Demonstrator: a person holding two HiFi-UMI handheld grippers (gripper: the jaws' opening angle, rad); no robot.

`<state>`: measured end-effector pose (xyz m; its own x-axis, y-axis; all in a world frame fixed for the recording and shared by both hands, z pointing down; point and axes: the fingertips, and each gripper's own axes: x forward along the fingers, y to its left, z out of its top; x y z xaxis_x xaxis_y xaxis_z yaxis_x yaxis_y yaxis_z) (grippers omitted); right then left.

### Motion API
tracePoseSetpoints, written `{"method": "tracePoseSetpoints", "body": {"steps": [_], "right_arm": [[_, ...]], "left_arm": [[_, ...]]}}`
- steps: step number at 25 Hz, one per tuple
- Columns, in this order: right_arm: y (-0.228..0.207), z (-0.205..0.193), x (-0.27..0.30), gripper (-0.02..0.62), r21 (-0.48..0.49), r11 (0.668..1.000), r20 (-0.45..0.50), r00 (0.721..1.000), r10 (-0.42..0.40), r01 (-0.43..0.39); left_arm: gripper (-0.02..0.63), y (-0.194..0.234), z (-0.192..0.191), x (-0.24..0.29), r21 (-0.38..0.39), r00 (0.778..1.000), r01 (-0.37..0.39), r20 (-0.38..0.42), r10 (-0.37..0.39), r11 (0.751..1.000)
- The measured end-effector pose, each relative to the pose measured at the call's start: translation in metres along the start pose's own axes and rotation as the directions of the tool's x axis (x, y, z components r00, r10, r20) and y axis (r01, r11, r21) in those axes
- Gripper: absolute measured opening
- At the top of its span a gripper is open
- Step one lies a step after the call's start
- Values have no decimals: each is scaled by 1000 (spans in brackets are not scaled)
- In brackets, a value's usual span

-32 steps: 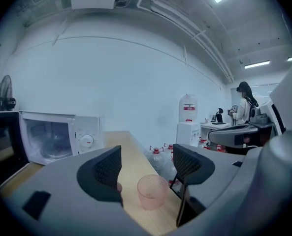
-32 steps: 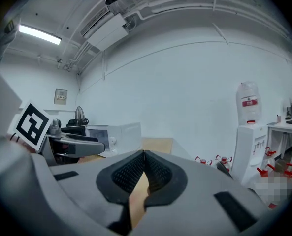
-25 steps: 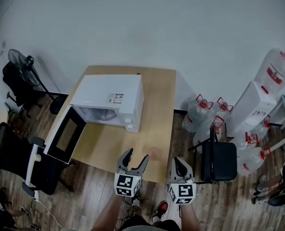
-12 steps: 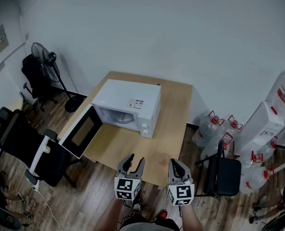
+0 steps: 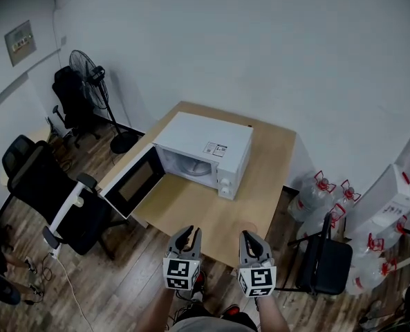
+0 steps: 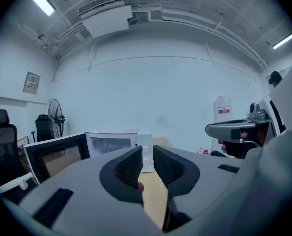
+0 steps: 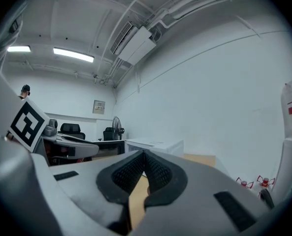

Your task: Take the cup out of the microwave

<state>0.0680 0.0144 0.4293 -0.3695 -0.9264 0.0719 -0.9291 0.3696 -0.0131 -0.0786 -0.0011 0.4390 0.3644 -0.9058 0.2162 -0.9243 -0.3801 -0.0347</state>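
The white microwave point(image 5: 203, 152) stands on the wooden table point(image 5: 191, 209) with its door point(image 5: 132, 183) swung open to the left. Only the pale turntable point(image 5: 189, 164) shows inside it. A small pinkish cup point(image 5: 250, 229), faint in the head view, stands on the table near its front edge, just beyond my right gripper point(image 5: 248, 236). That gripper is shut and empty, its pads meeting in the right gripper view point(image 7: 144, 154). My left gripper point(image 5: 186, 233) hangs before the table edge. Its jaws have just been closing and keep a narrow empty gap point(image 6: 147, 154).
Black office chairs point(image 5: 52, 199) and a standing fan point(image 5: 94, 75) are to the table's left. At the right are a black chair point(image 5: 325, 261), several water bottles point(image 5: 322, 192) and a white dispenser point(image 5: 391, 206). The floor is wood.
Both grippers have drawn back from the table's front edge and risen. The left jaws went from wide open to a narrow gap. The head view now takes in more of the room's left side.
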Motion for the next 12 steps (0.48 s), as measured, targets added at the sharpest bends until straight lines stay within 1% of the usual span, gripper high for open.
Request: {"method": "tracePoseSetpoints", "body": {"steps": [7,12], "right_arm": [[19,-1,7,18,2,999,-2,999,52,-52],[26,-2,9,18,2,998,-2,998,68,-68]], "left_arm": [[45,15,-5,-15,-8,998,-58,-11,58,998],[25,21,-5,-19,10,996,-89,-16,89,996]]}}
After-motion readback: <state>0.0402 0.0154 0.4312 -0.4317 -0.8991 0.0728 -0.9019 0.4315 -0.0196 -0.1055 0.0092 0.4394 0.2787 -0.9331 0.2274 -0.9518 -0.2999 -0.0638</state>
